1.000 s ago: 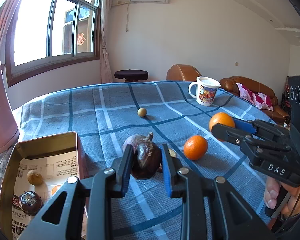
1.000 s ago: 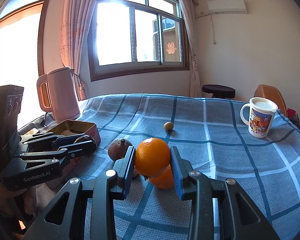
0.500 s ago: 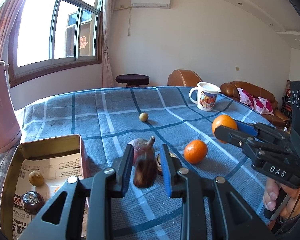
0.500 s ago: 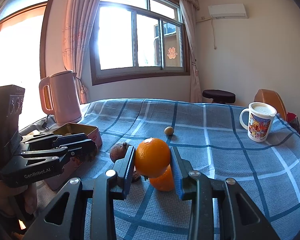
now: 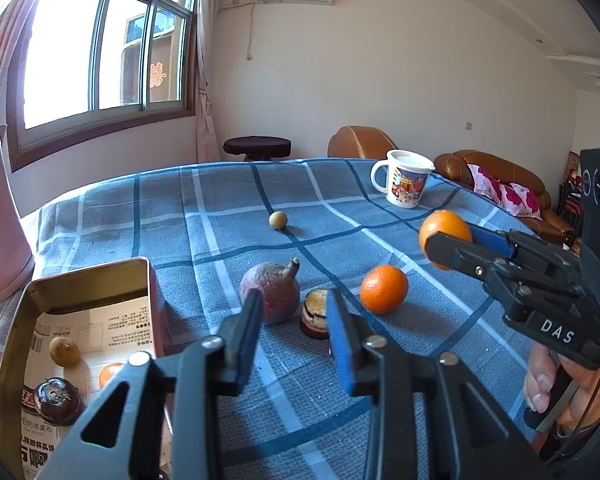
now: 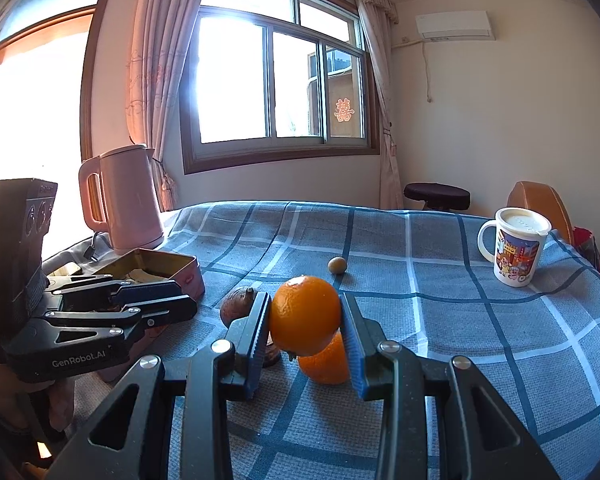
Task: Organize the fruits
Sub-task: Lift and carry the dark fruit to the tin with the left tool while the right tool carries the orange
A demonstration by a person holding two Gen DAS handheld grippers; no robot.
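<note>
Both grippers unmoved; left gripper (image 5: pixel 294 334) jaws opening, empty since dropping fruit.

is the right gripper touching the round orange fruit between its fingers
Touching. In the right wrist view both blue pads of the right gripper press the sides of the round orange fruit, holding it above the blue checked tablecloth.

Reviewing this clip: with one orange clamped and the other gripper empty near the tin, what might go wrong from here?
1. The right gripper pinches the held orange in mid-air above the second orange; a slip could drop it and send both rolling across the tablecloth.
2. The left gripper, its jaws opening with nothing between them, sits close to the purple fruit and the small dark fruit; advancing could nudge either away.
3. The tin stands near the table edge; a bump might shift it.
</note>
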